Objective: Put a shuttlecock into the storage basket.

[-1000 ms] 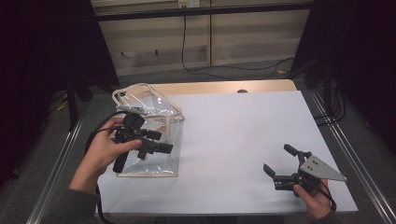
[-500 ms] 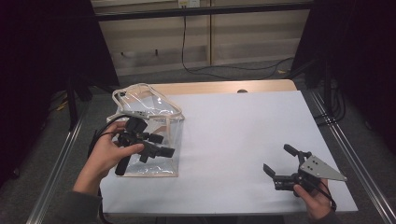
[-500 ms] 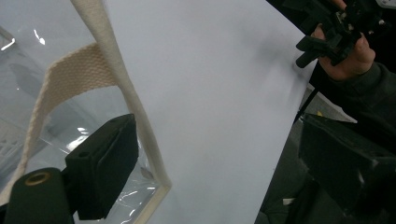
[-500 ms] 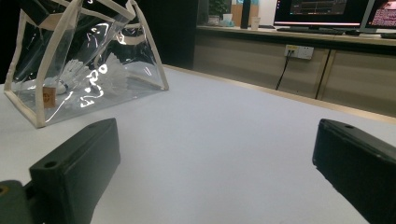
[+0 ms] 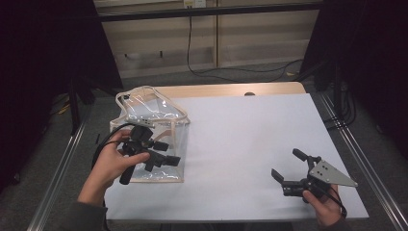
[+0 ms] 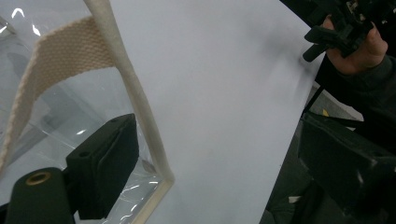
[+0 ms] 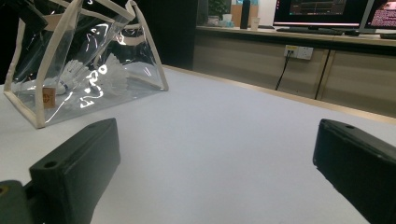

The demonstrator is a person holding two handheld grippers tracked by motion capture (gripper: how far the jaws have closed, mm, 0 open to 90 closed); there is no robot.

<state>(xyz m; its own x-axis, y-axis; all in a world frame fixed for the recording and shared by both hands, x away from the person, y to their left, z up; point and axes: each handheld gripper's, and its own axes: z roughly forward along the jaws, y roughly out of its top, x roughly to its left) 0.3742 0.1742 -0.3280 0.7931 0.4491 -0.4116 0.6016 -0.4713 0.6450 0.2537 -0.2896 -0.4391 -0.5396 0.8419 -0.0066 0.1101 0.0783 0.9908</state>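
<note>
The clear bag (image 5: 151,130) is seen standing at the left edge of the white tabletop (image 5: 240,144), cream-trimmed, with shuttlecocks (image 7: 88,77) inside that are made out in the right gripper view. The left gripper (image 5: 161,153) is held over the bag's near side, its fingers spread wide; in the left gripper view the bag's corner trim (image 6: 140,121) runs between them, one finger (image 6: 105,163) lying on the clear wall, with nothing clamped. Compared with a second ago, this gripper has been shifted slightly toward the bag's near edge, while the bag is unmoved. The right gripper (image 5: 285,167) has been kept in place near the tabletop's near right corner, fingers open and empty. Part of the bag's near side is hidden by the left hand (image 5: 113,163).
</note>
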